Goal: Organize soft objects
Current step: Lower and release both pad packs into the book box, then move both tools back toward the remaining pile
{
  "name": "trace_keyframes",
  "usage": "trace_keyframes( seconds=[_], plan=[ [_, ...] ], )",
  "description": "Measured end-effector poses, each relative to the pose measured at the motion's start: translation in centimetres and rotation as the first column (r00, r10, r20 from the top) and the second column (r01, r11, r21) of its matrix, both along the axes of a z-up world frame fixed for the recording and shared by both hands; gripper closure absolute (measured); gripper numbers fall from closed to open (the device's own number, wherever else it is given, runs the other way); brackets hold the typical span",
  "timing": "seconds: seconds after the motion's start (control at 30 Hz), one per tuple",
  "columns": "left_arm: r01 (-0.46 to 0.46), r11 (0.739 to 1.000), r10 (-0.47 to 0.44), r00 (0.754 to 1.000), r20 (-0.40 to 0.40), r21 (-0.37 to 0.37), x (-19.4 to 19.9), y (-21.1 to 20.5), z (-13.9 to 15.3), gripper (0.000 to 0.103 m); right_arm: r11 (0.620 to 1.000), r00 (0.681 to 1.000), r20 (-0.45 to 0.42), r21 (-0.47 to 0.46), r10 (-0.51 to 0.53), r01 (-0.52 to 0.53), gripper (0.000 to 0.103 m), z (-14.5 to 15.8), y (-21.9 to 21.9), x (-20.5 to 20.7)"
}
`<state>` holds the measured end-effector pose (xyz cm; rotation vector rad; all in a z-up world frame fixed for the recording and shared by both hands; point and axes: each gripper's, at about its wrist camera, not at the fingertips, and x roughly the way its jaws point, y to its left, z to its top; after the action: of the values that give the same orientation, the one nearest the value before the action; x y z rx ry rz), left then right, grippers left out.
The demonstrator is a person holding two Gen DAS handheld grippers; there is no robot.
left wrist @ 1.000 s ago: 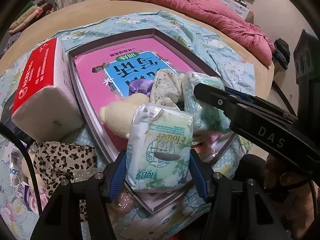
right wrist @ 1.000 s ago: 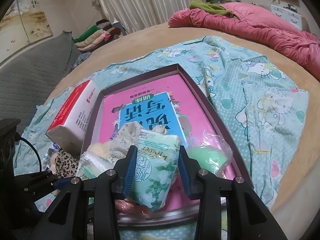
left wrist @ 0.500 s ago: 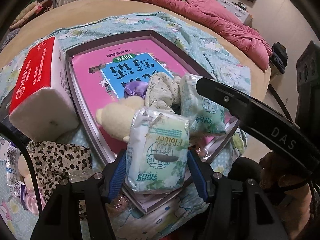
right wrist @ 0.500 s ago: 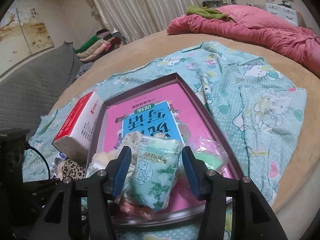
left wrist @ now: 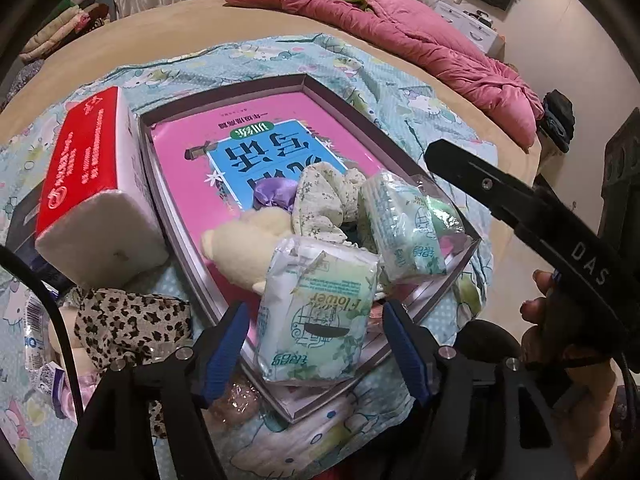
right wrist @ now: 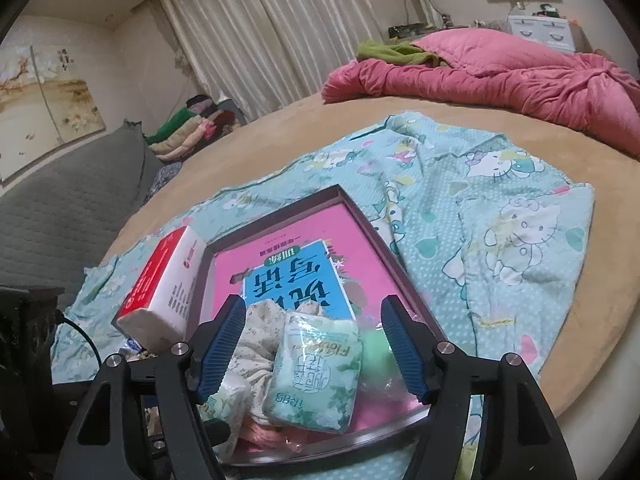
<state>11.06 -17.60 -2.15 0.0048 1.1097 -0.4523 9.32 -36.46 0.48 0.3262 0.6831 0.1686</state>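
Your left gripper and right gripper were both opening, pads clear of the tissue packs between them in the tray, each pack's long axis running along the fingers, straight ahead of its own jaws.

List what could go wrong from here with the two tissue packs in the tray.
1. Both tongs are opening; the near pack stands at the tray edge and may tip out.
2. The right pack leans on a scrunchie and may slide.
3. Left tongs could knock the near pack.
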Motion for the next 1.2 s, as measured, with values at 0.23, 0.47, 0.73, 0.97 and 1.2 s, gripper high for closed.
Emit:
trace_keyframes(
  seconds=[0.23, 0.47, 0.73, 0.97, 1.2],
  plan=[
    [-0.015, 1.0, 0.015, 0.999, 0.041, 0.014, -0.7, 0.7, 1.5, 0.028, 1.0, 1.0, 0.007, -0.022, -0.013, 0.014, 0.028, 0.3, 0.1, -0.3],
    [-0.06, 0.998, 0.058, 0.994, 0.09, 0.022, -1.4, 2.3, 3.1, 0.022, 0.998, 0.997, 0.066, -0.046, -0.032, 0.035, 0.024, 1.8, 0.3, -1.4],
    [-0.083, 0.996, 0.08, 0.99, 0.118, 0.021, -1.9, 3.8, 4.2, 0.017, 0.995, 0.997, 0.076, -0.088, -0.031, 0.038, 0.024, 2.3, 1.3, -2.0],
    [-0.117, 0.993, 0.112, 0.982, 0.149, 0.025, -2.6, 5.9, 5.4, 0.016, 0.993, 0.995, 0.094, -0.113, -0.017, 0.028, 0.023, 3.2, 2.4, -2.7],
    [-0.182, 0.983, 0.176, 0.969, 0.174, 0.022, -2.7, 9.3, 7.0, 0.016, 0.992, 0.992, 0.121, -0.124, 0.034, -0.019, 0.022, 4.9, 4.5, -3.7]
  ],
)
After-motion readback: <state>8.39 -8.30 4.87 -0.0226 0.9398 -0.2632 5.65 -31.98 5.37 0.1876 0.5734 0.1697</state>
